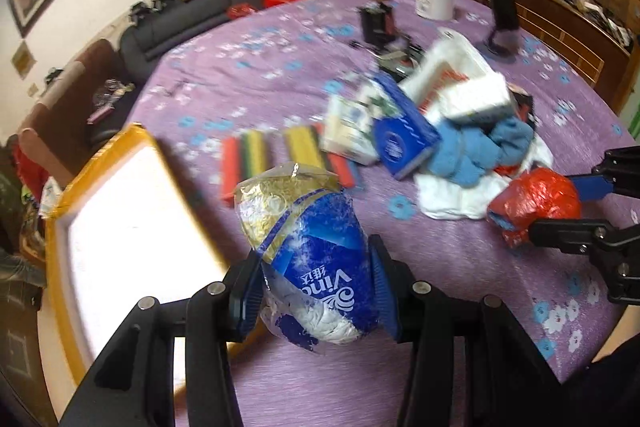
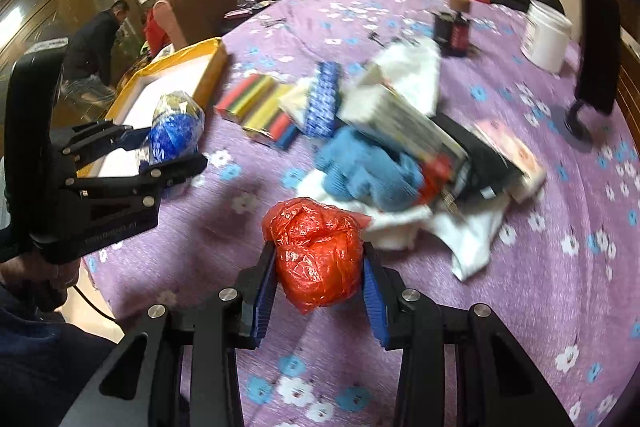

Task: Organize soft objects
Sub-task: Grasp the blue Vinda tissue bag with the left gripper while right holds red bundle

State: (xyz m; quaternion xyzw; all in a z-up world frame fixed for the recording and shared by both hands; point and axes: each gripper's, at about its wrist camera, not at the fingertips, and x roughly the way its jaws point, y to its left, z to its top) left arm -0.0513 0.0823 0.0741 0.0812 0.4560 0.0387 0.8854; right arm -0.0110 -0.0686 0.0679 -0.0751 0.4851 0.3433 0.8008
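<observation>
The left claw (image 1: 316, 291) is clamped on a blue-and-gold tissue pack (image 1: 308, 259) above the purple table (image 1: 460, 267) beside a yellow-rimmed box (image 1: 100, 163), the right claw (image 2: 318, 287) pinches a crumpled red plastic bag (image 2: 316, 255) near the heaped cloths (image 2: 368, 175).

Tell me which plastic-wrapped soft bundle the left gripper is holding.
The blue-and-gold plastic tissue pack, clamped in the left gripper. The red crinkled plastic bundle sits in the right gripper.
</observation>
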